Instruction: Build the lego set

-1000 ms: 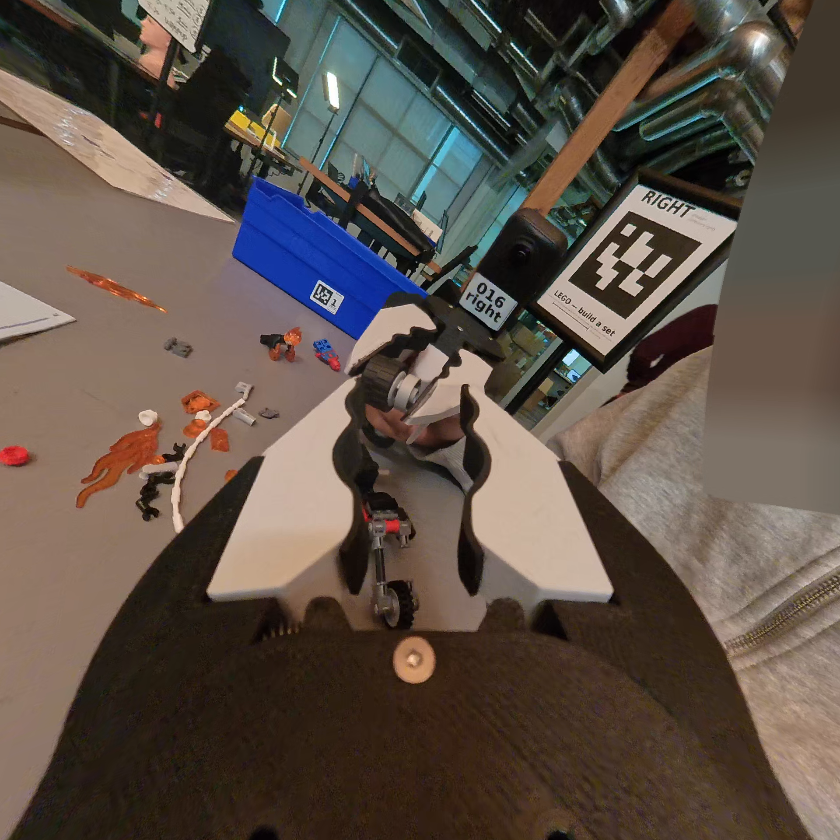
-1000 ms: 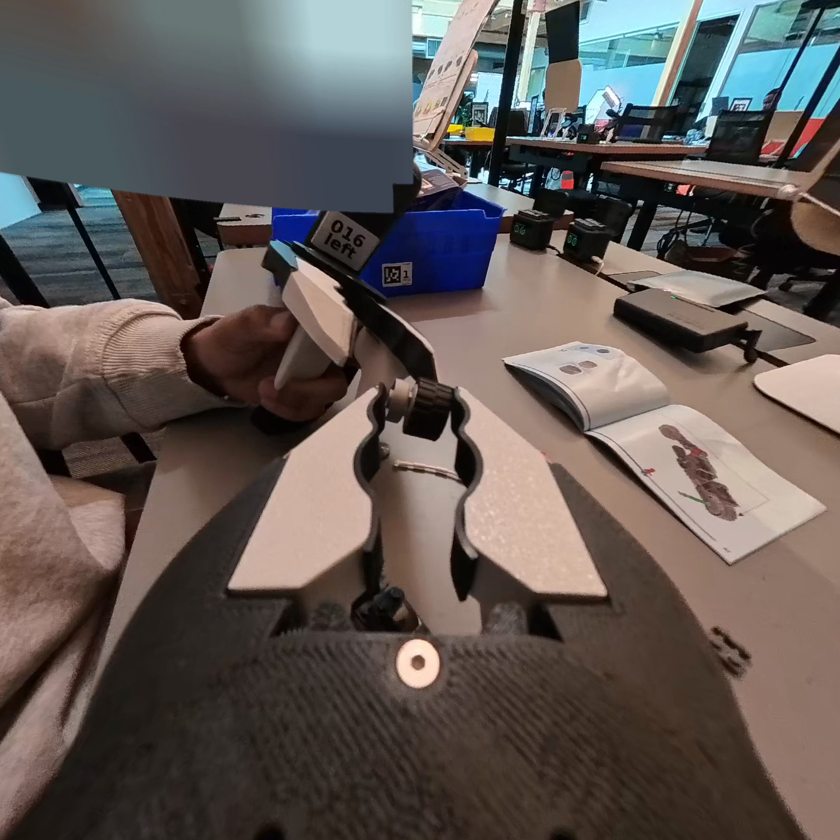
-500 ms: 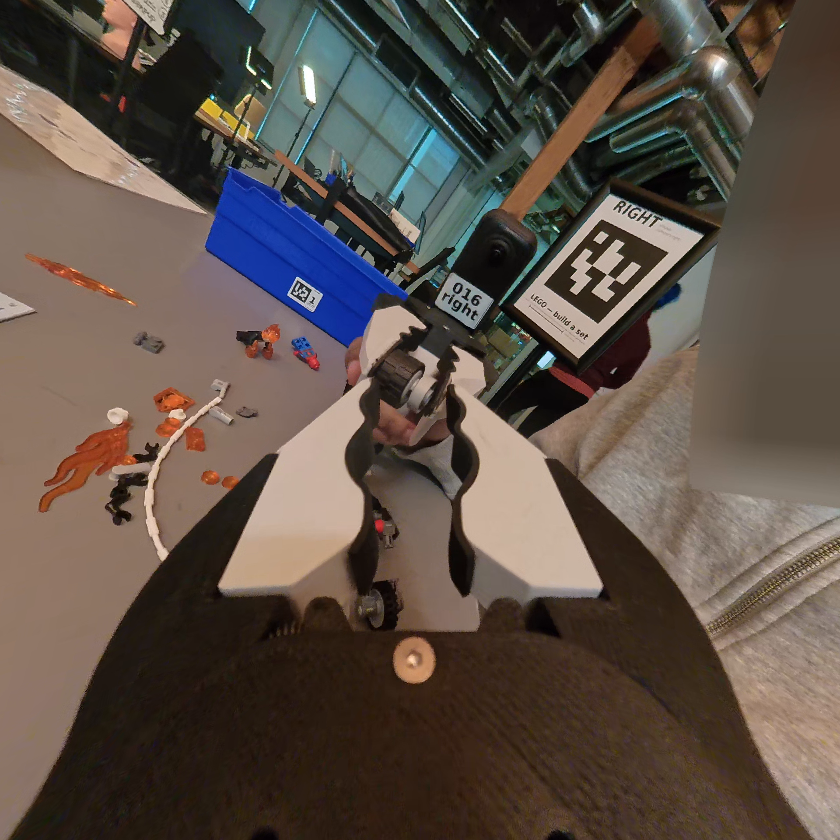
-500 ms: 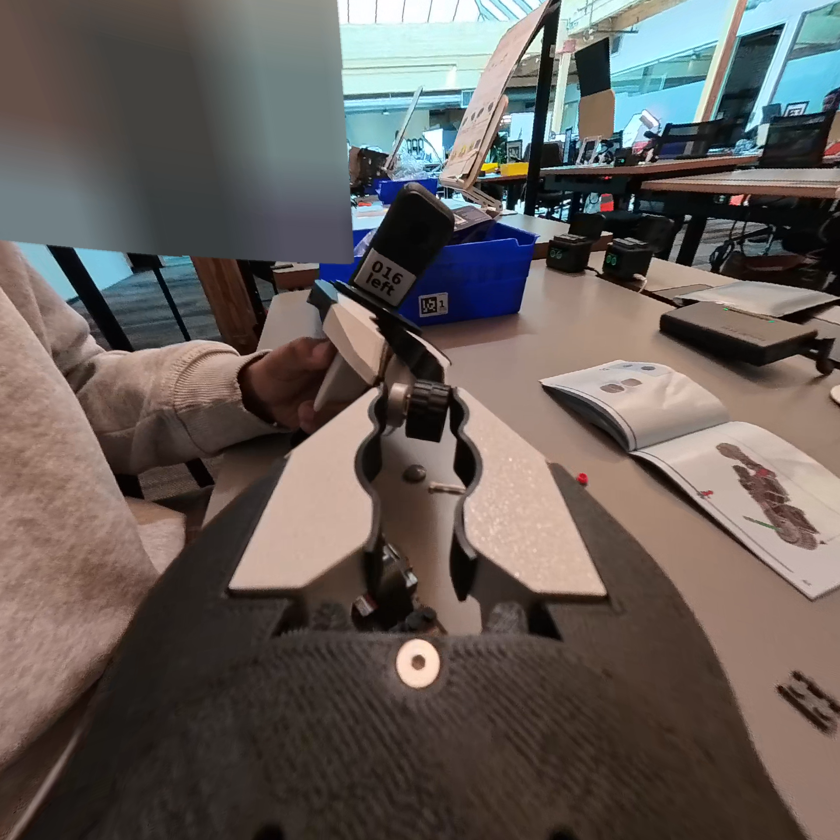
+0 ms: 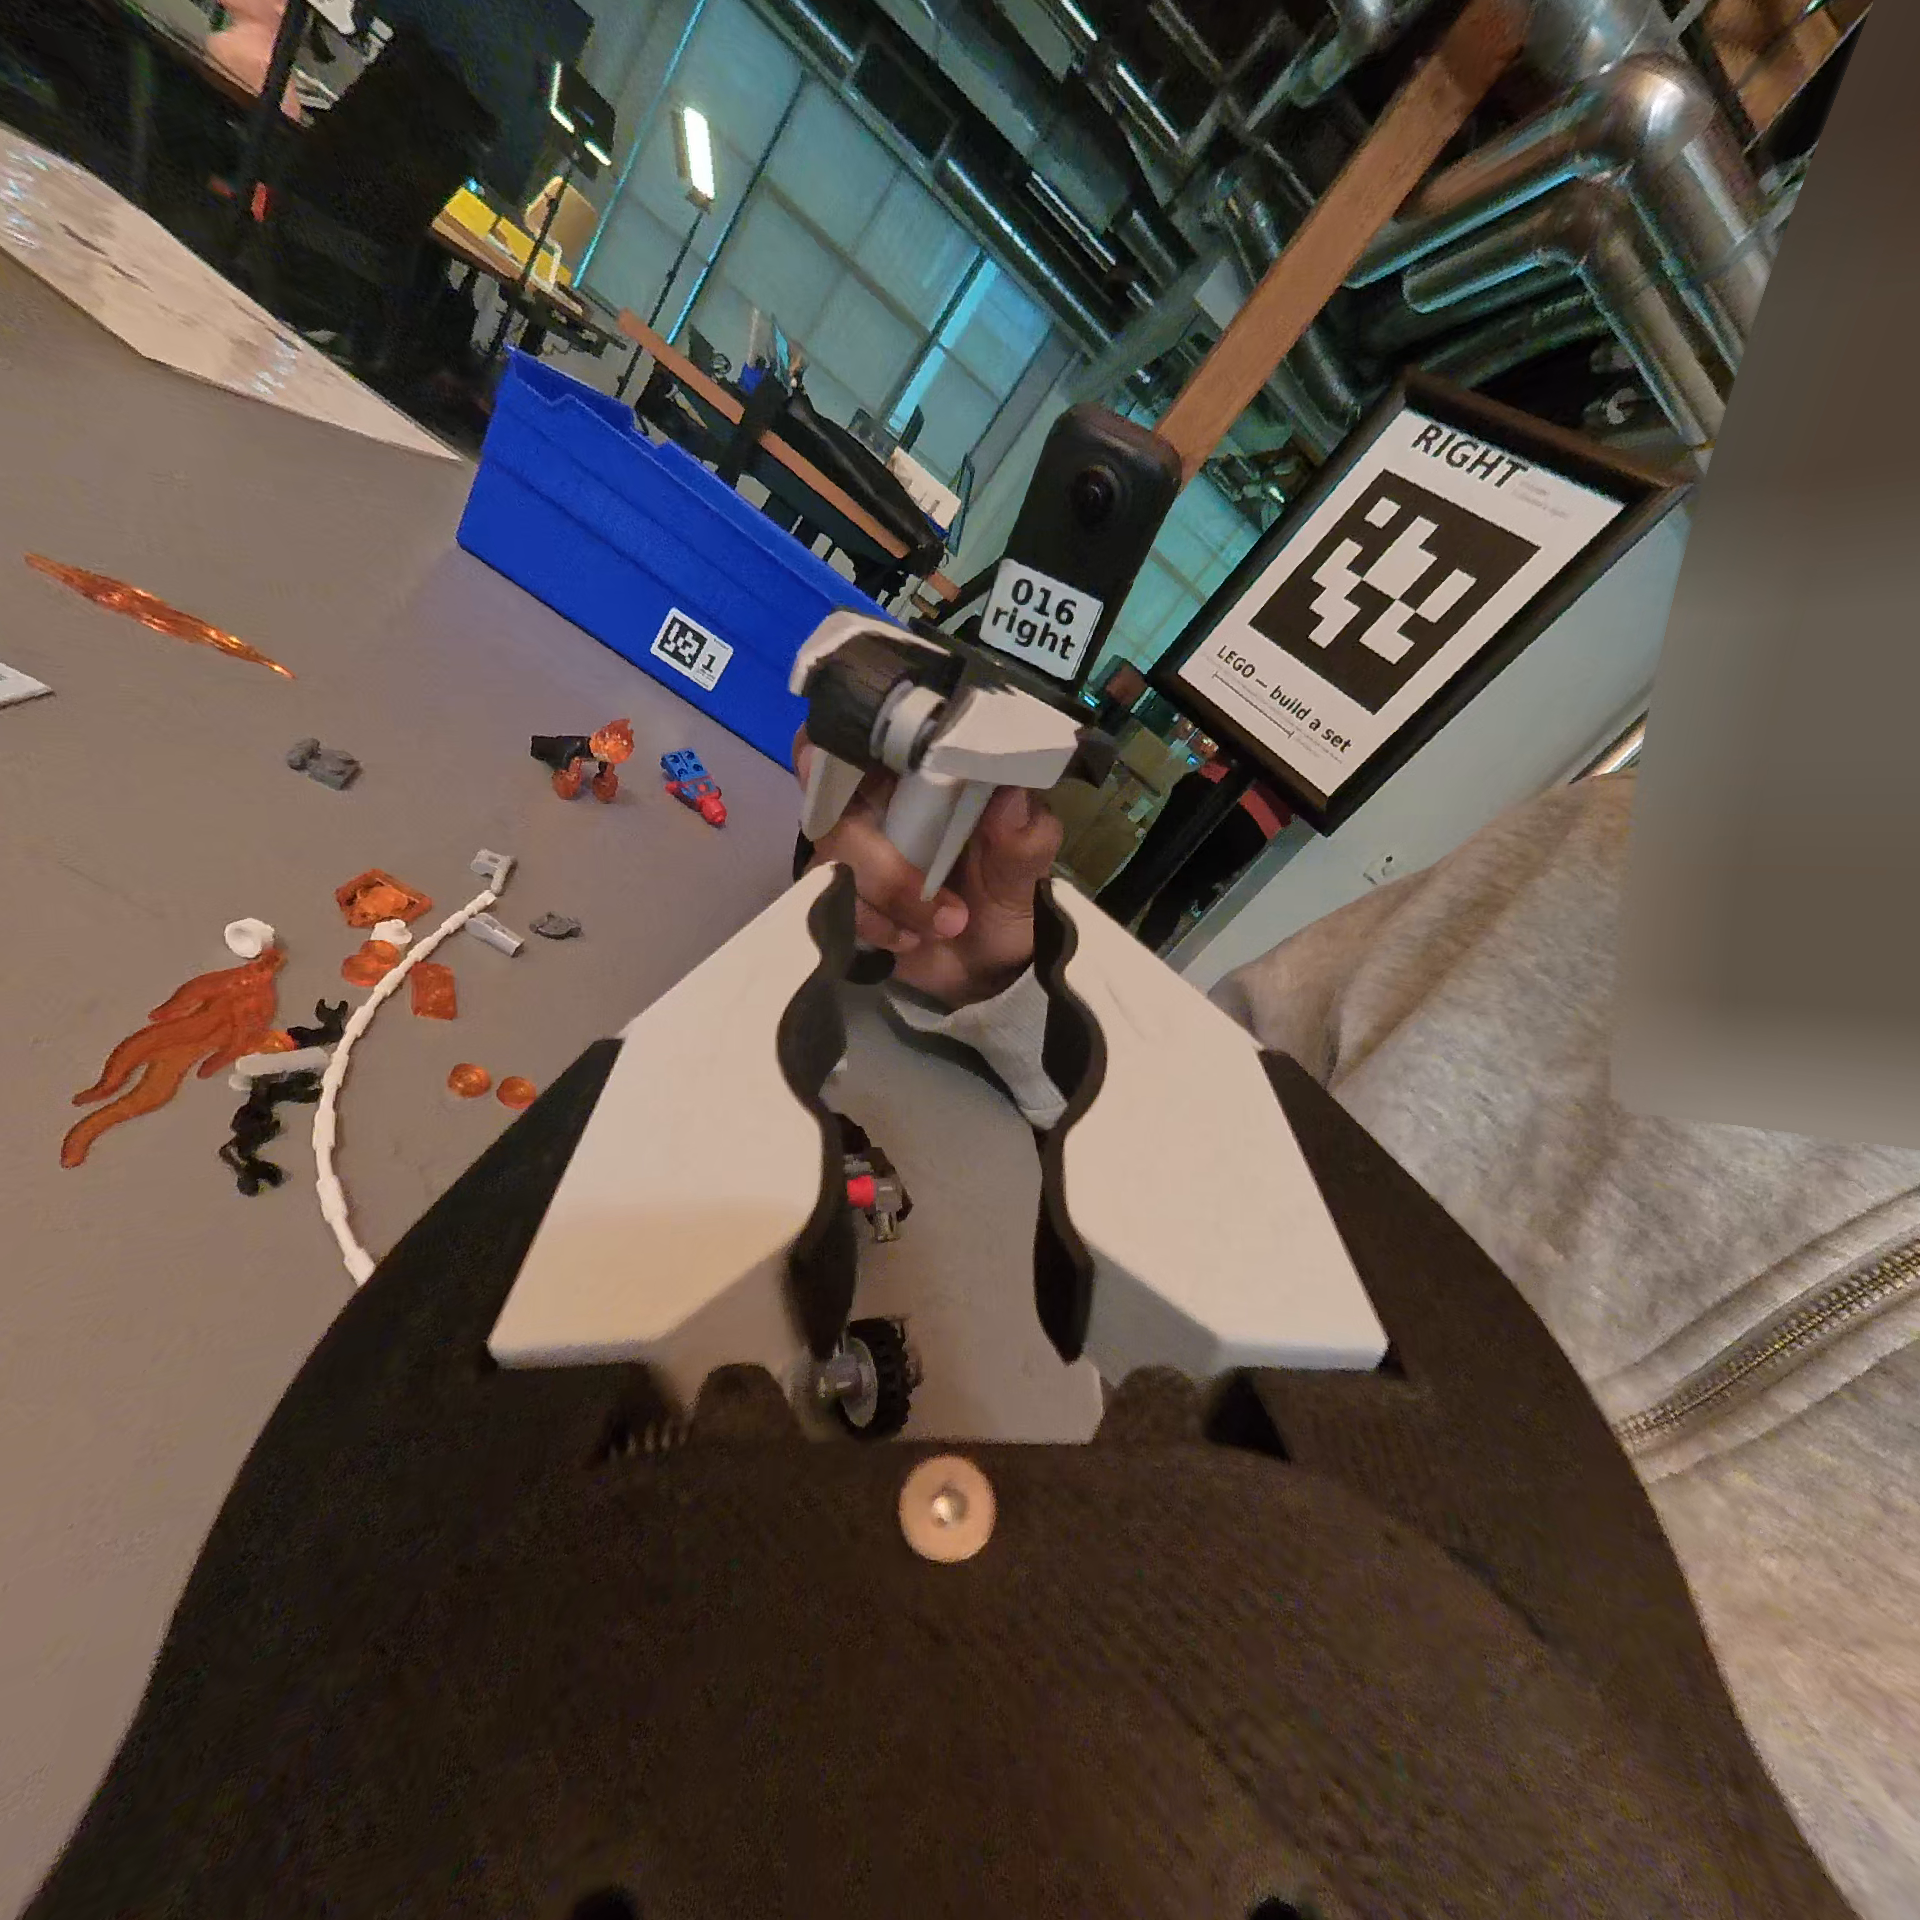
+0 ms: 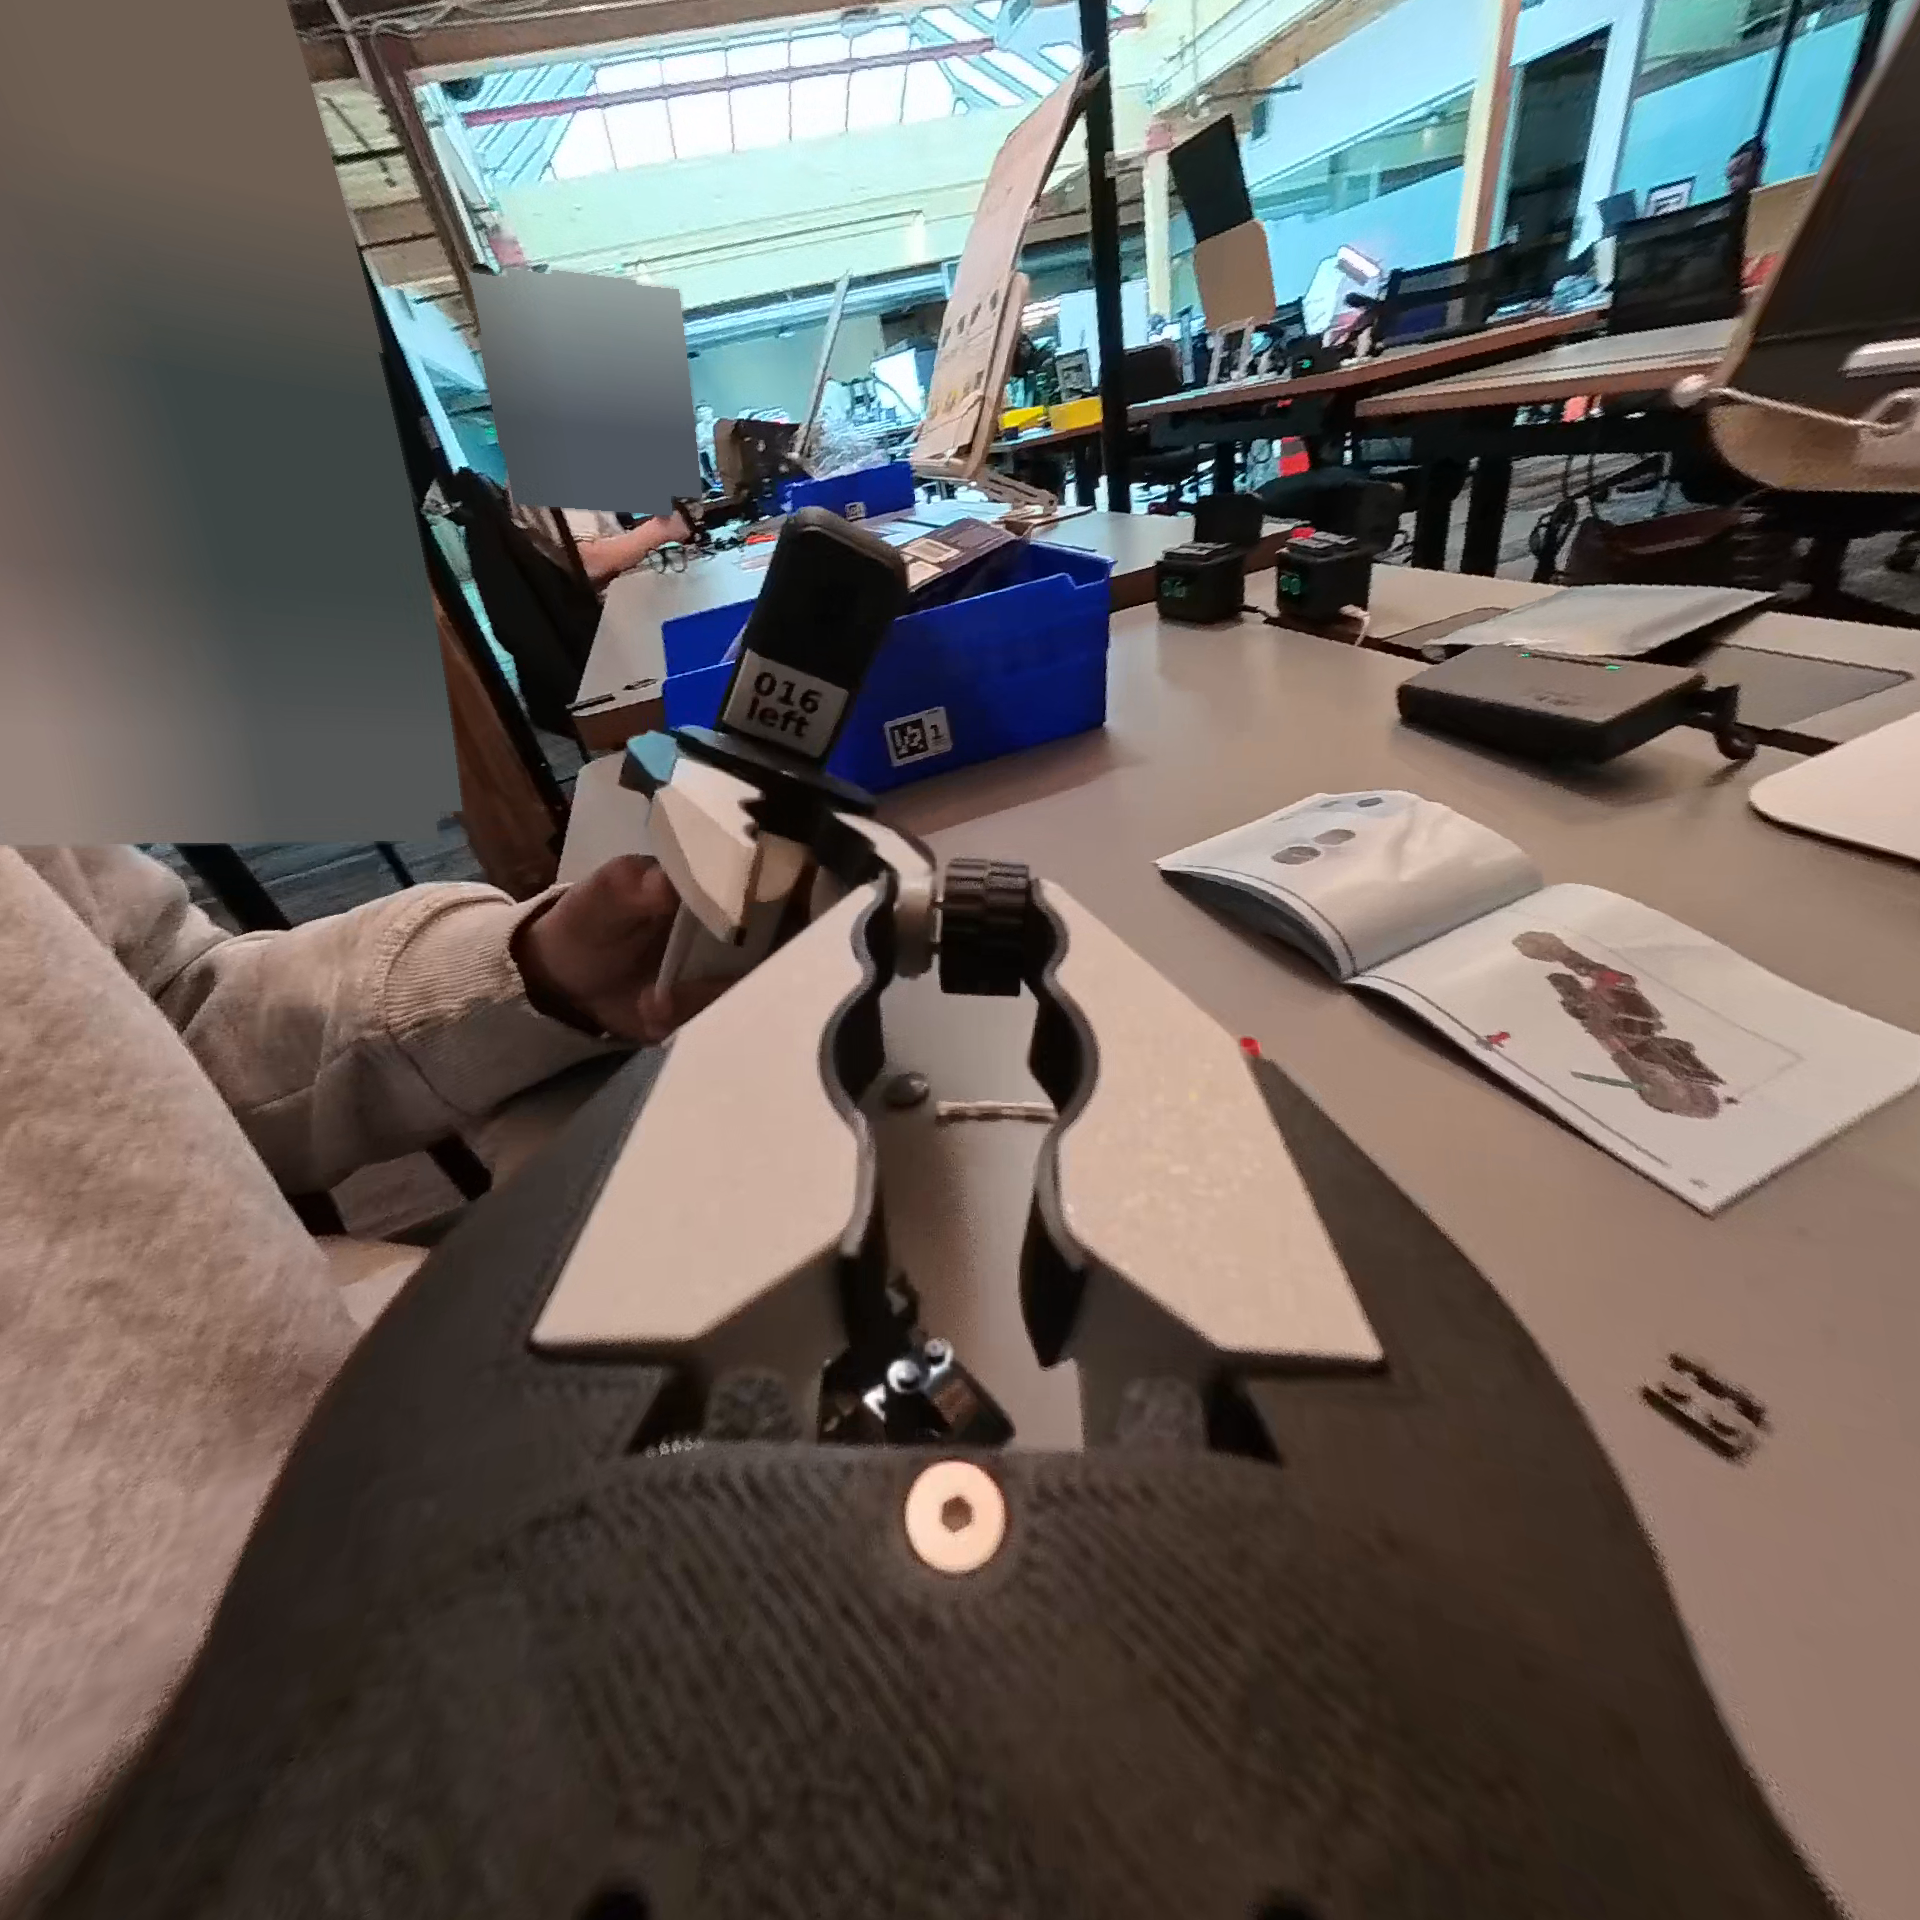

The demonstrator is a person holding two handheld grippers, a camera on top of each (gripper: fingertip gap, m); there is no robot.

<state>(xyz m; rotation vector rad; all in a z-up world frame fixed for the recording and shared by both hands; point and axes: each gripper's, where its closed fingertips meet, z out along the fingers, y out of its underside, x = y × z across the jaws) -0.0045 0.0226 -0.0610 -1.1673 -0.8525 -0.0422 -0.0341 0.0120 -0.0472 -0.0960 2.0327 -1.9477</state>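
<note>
My right gripper (image 6: 961,914) is shut on a black wheel with a grey hub (image 6: 982,925) held at its fingertips, above the grey table. In the left wrist view it (image 5: 883,717) shows up ahead, raised, with the wheel (image 5: 862,707) in it. My left gripper (image 5: 940,894) is open and empty, its tips just below and in front of the right one. It also shows in the right wrist view (image 6: 727,873). A small partly built lego bike with a black wheel (image 5: 873,1371) lies under the left fingers. It shows partly hidden in the right wrist view (image 6: 914,1387).
Loose pieces lie to the left: orange flames (image 5: 177,1029), a white chain (image 5: 364,1039), small grey and black parts. A blue bin (image 5: 623,561) stands at the back. An open instruction booklet (image 6: 1558,966) and a black box (image 6: 1538,707) lie to the right.
The right gripper with the wheel was at my left gripper's fingertips. The two have drawn apart, and the right one now sits higher and farther off. Both views tilted up.
</note>
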